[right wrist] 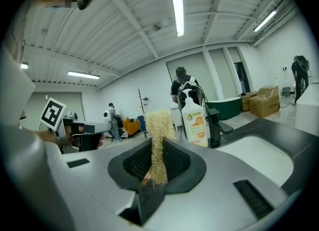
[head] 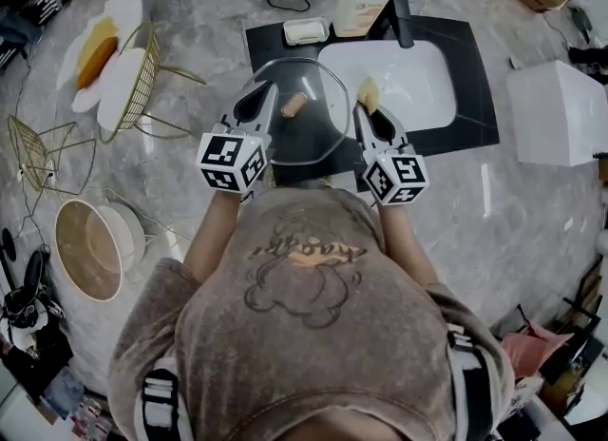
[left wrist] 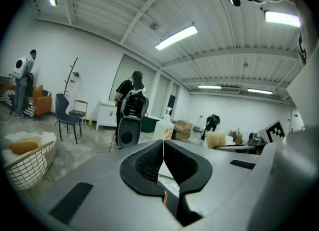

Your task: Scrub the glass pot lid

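This is a large open hall used as a test lab, with one mock kitchen station in it. A white rounded sink basin and a black tap sit in a black counter that stands alone on a grey marble-pattern floor. Long tube lamps hang under a white beamed ceiling. Brown cardboard boxes and other people stand around.

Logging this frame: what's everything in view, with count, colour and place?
glass pot lid: 1, clear, wooden knob, left of basin
loofah scrubber: 1, pale yellow, at basin's near edge
sink basin: 1, white, in black counter
faucet: 1, black, behind basin
detergent bottle: 1, pale, left of faucet
wire frames: 2, gold, floor at left
white box: 1, floor at right
left gripper: 1, grey, jaws shut on lid's rim
right gripper: 1, grey, jaws shut on scrubber
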Demonstrator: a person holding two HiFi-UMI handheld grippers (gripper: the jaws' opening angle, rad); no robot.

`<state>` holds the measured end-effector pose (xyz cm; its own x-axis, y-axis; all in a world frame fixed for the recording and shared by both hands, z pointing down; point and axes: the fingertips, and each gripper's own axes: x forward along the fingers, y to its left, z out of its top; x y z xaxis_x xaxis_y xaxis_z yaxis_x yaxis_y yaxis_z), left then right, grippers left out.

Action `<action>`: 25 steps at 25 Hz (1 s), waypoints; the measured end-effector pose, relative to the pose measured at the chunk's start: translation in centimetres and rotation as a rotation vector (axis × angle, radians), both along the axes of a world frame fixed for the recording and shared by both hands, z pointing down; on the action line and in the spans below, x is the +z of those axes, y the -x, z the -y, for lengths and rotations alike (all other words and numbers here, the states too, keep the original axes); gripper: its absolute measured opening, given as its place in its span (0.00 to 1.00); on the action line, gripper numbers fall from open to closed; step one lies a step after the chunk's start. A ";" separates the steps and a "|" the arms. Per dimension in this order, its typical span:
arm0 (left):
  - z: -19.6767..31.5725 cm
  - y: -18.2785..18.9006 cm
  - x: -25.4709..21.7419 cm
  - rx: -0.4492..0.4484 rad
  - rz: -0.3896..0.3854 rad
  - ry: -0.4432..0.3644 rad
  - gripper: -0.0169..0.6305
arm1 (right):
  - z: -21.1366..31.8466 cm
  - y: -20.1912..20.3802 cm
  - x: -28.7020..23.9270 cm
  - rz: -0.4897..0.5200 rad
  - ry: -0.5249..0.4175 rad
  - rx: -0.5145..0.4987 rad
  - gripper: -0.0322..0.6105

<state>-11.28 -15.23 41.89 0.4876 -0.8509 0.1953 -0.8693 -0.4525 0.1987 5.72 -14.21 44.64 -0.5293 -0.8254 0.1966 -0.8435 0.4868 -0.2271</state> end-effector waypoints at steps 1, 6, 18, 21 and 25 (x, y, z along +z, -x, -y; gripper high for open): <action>0.0 -0.1 0.0 -0.003 -0.002 -0.001 0.05 | 0.1 -0.2 0.1 0.006 0.002 -0.001 0.12; 0.3 -0.9 -0.3 -0.019 -0.030 -0.022 0.24 | 0.1 -1.3 0.3 0.006 0.005 -0.011 0.12; 1.2 -4.6 7.3 0.131 0.149 0.164 0.48 | 0.6 -3.4 0.9 0.006 0.021 -0.004 0.13; 1.4 -5.3 10.4 0.172 0.212 0.212 0.48 | 0.6 -3.8 1.3 0.003 0.032 0.004 0.13; 1.4 -5.8 14.4 0.199 0.290 0.265 0.49 | 0.3 -4.5 1.5 -0.002 0.040 0.020 0.13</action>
